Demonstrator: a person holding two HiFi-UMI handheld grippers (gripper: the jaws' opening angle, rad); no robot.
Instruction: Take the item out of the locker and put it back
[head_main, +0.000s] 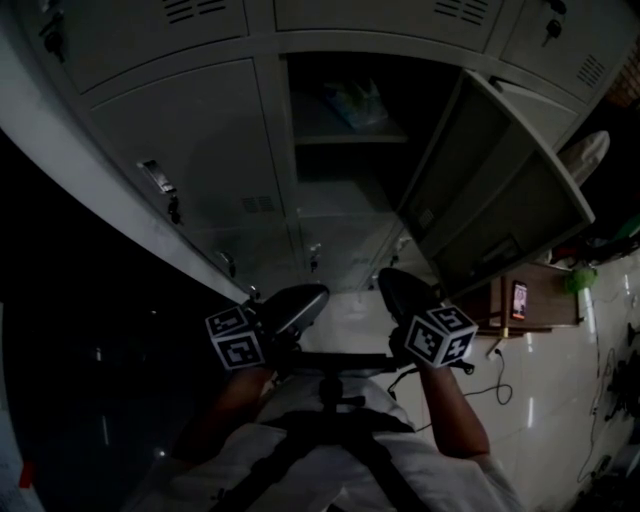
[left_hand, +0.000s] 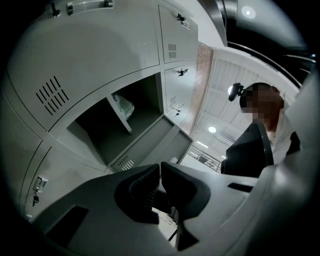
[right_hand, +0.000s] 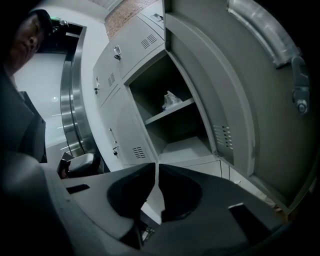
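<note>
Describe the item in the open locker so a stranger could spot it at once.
Face the grey locker bank and find the one compartment whose door hangs open. Inside, a shelf splits it; on that shelf lies a small, pale, crumpled packet. It is the only thing visible in there, and every neighbouring locker is shut.

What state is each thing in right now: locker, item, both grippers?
Locker: open.
Locker door: swung wide.
Item: lying on the shelf inside, not held.
Left gripper: jaws together, empty.
Right gripper: jaws together, empty.
Neighbouring lockers: doors closed.
</note>
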